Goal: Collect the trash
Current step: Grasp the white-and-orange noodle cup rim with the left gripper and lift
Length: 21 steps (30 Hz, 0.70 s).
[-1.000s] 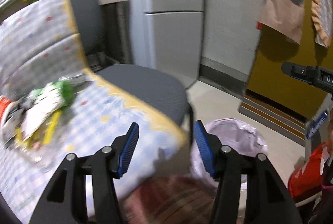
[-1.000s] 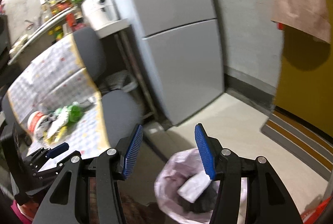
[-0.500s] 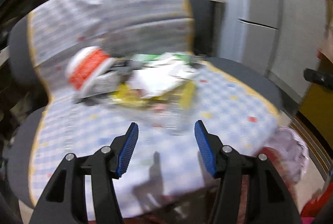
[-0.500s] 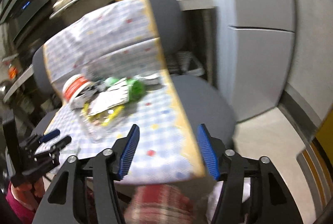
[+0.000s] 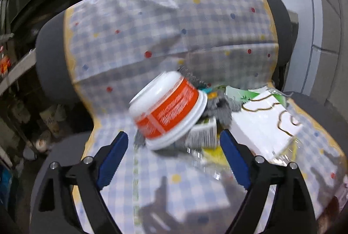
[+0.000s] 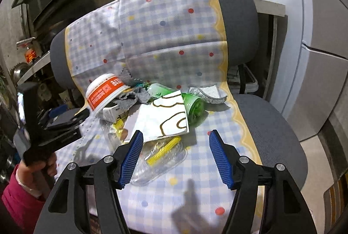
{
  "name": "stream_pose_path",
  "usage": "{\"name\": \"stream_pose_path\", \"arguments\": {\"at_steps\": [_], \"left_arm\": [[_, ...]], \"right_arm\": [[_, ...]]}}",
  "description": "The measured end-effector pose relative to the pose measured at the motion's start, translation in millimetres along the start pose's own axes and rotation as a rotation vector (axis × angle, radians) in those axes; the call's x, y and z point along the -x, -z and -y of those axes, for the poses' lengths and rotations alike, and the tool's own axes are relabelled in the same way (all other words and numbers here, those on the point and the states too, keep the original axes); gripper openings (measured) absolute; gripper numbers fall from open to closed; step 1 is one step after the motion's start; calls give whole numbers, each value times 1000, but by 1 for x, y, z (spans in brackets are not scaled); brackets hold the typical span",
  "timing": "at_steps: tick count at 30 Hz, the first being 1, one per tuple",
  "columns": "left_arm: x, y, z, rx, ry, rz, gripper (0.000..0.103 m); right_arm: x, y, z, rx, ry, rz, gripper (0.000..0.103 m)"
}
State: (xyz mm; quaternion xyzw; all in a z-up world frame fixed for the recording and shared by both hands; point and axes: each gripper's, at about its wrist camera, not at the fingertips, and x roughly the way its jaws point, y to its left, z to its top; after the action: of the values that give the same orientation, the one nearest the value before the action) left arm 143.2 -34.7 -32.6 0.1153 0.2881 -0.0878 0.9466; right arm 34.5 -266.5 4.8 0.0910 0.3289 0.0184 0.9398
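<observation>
The left gripper [image 5: 174, 147] is held with its blue-padded jaws spread wide, nothing between them. The right gripper [image 6: 176, 153] is likewise spread and empty. At nine o'clock in the right wrist view, the left hand [image 6: 32, 171] grips its handle.

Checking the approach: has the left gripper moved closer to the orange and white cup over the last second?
Yes. The left gripper has swung from the trash bag toward the chair; the orange and white cup now sits just beyond its open jaws.

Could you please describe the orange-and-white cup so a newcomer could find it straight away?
On the grey chair draped with a checked cloth, find the trash pile on the seat. The cup lies tipped at its left end, the only white tub with an orange band.
</observation>
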Motion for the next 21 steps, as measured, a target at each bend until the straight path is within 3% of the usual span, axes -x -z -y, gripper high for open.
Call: {"name": "stream_pose_path", "arguments": {"at_steps": [7, 16, 19, 21], "left_arm": [[-59, -14, 19, -83, -121, -82, 84], [-77, -13, 7, -84, -164, -85, 84], [-81, -16, -6, -55, -171, -75, 68], [-80, -19, -16, -26, -178, -53, 52]], "right_arm": [[-19, -5, 25, -44, 40, -25, 65], [-39, -3, 38, -61, 30, -52, 65], [-44, -2, 34, -48, 24, -56, 65], [-45, -3, 31, -39, 20, -54, 64]]}}
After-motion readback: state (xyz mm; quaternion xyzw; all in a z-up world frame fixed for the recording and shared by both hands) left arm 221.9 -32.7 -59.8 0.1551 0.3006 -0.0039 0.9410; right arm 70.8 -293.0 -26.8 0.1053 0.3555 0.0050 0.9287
